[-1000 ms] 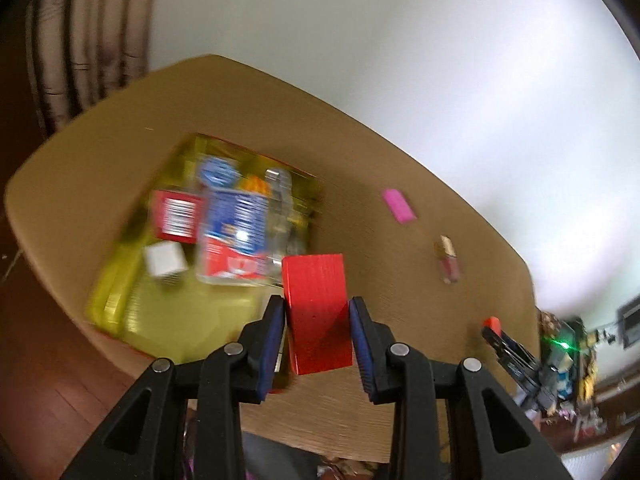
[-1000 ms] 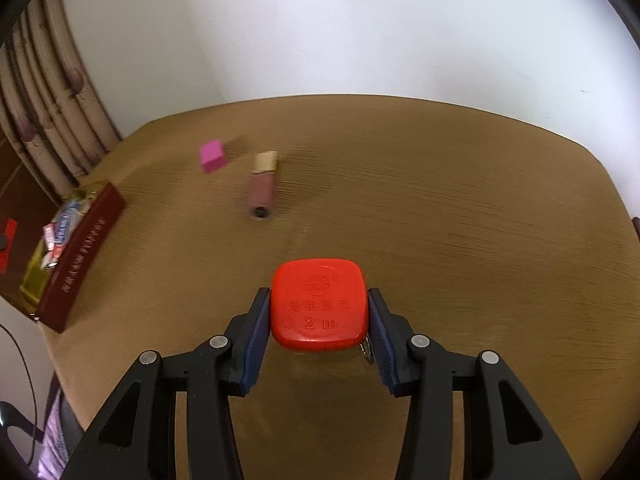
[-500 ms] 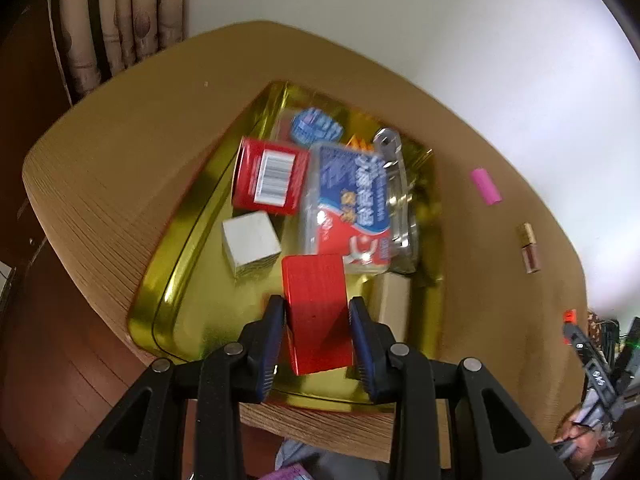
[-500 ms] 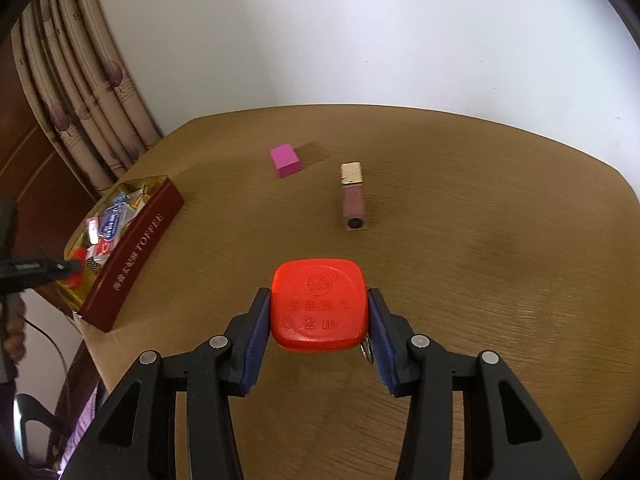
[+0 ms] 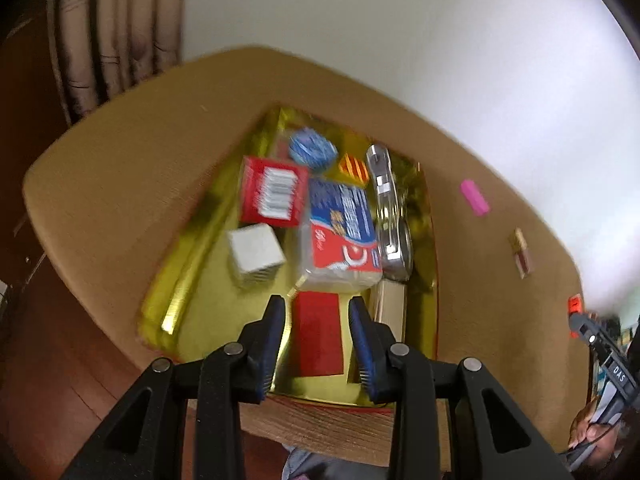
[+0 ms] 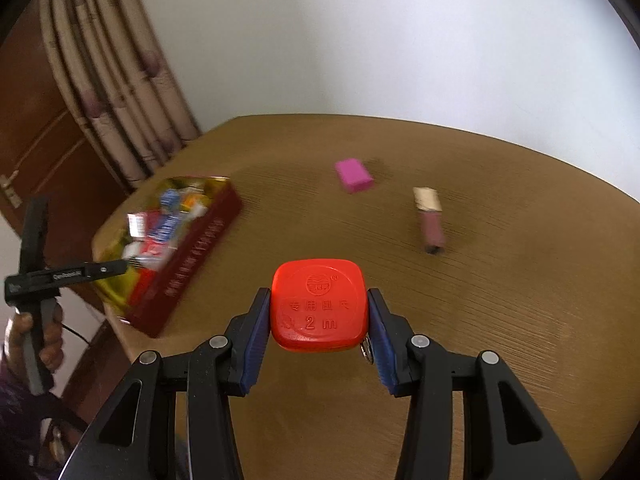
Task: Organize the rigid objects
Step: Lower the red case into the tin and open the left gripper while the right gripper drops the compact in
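My left gripper [image 5: 317, 334] is open above the near end of a gold-lined tin [image 5: 192, 280]. A red block [image 5: 319, 334] lies in the tin between the spread fingers, with gaps on both sides. The tin also holds a red barcode box [image 5: 274, 192], a white cube [image 5: 256, 254], a blue-and-red tissue pack [image 5: 344, 232], a round blue tin [image 5: 312, 150] and a metal tool [image 5: 390, 216]. My right gripper [image 6: 318, 320] is shut on a red 2 m tape measure [image 6: 319, 305] above the table. The tin [image 6: 192, 248] shows at its left.
A pink eraser [image 6: 354, 175] and a lip gloss tube [image 6: 430, 220] lie on the round brown table [image 6: 500, 300]; both also show in the left wrist view, the eraser [image 5: 474, 197] and the tube [image 5: 522, 254]. Curtains [image 6: 116, 80] and a door stand at the left.
My left gripper carried the red block over the tin, lowered it and opened; the block now lies in the tin. My right gripper turned left with the tape measure still held.
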The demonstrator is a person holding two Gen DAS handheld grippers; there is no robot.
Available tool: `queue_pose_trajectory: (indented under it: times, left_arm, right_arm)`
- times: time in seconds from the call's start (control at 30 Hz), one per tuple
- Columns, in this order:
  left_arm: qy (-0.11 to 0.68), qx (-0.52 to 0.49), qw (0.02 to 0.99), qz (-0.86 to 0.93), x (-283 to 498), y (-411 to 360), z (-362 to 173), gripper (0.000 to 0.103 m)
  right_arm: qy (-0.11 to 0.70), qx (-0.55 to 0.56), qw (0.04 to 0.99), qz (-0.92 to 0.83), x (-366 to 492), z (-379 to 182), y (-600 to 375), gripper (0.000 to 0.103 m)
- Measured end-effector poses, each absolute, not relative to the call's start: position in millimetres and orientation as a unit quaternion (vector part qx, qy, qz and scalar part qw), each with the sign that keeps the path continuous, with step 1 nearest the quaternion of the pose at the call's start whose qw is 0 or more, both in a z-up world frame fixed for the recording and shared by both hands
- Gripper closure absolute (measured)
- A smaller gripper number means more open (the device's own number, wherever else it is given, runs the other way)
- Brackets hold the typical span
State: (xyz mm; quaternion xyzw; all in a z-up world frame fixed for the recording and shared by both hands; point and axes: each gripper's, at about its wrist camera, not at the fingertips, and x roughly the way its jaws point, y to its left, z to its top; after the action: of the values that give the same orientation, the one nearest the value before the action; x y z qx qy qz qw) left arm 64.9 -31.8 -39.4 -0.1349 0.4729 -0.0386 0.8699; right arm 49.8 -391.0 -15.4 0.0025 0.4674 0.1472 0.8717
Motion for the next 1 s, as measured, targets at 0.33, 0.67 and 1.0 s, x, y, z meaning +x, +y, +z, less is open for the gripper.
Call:
queue_pose_trajectory:
  times: [0.33,0.67,1.0]
  left_arm:
    - [0.387,-0.142,0.906,0.096,3,30,-23,0.052]
    - [0.4,-0.161,0.897,0.095,2,51,-28,0.052]
    - [0.413,-0.16,0.892,0.091,10,56,-35,0.052]
  right_arm:
    - [0.49,0.03,0.811,0.319,85,-8,-246,0.059]
    - [0.551,0.001,0.759,0.347,102,-73,-141,0.059]
    - [0.577,-0.032,0.746,0.331,106,-109,-110,0.059]
